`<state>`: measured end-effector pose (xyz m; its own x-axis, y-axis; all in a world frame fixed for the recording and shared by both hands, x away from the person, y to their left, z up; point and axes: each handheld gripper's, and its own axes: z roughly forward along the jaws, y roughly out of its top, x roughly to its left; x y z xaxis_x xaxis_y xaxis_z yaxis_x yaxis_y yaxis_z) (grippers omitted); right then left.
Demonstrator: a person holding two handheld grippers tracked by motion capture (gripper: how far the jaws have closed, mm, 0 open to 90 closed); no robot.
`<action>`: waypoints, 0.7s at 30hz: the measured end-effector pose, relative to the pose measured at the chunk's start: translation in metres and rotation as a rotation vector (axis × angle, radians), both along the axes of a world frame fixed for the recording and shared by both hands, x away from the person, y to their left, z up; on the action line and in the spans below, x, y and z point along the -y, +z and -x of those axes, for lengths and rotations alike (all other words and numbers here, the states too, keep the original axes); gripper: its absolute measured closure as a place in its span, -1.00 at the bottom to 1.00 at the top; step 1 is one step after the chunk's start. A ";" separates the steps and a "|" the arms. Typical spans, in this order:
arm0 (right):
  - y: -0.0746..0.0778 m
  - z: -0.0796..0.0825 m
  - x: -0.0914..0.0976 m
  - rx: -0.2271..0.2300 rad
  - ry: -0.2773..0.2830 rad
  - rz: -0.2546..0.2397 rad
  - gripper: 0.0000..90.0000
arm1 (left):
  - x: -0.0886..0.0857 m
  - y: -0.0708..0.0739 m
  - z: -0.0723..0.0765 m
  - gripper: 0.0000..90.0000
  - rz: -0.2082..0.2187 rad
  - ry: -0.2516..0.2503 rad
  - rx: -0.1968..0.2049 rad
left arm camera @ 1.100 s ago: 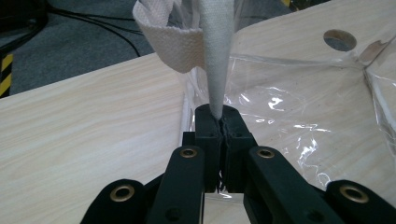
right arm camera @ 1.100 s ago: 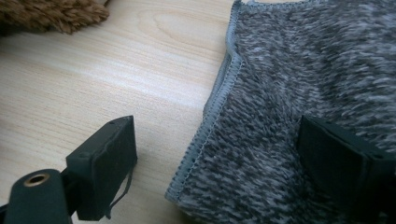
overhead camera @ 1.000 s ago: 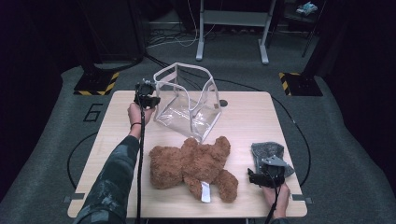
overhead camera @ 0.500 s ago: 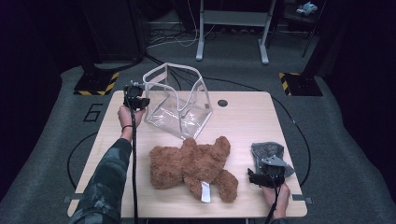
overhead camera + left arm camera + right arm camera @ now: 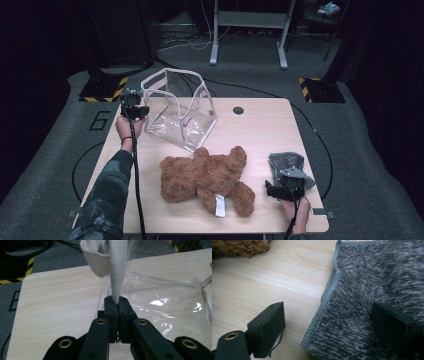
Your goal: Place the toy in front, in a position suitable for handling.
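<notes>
Two grippers are in your hands at the wooden table (image 5: 260, 125). Your left gripper (image 5: 117, 305) has its jaws pressed together on the white fabric trim (image 5: 117, 270) of the clear plastic bag (image 5: 181, 109), pinching that strip at the bag's left edge. The bag stands open on the far left part of the table, just beyond the brown teddy bear (image 5: 207, 175), which lies flat near the middle. Your right gripper (image 5: 332, 325) rests at the near right corner with its jaws spread wide: one fingertip sits on bare wood, the other lies over the grey knitted cloth (image 5: 372, 285), with the cloth's stitched hem between them. Neither pad presses on the cloth.
</notes>
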<state>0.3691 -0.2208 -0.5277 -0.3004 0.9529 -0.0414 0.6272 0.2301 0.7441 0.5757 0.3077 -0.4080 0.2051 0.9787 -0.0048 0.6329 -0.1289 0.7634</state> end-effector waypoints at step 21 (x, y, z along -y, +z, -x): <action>0.000 0.000 0.000 0.000 0.001 0.001 -0.74 | -0.041 -0.003 0.028 0.94 -0.002 0.084 0.030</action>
<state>0.3689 -0.2208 -0.5276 -0.3016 0.9525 -0.0423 0.6270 0.2315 0.7438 0.5476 0.3484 -0.4113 0.1219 0.9925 0.0026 0.6183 -0.0780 0.7821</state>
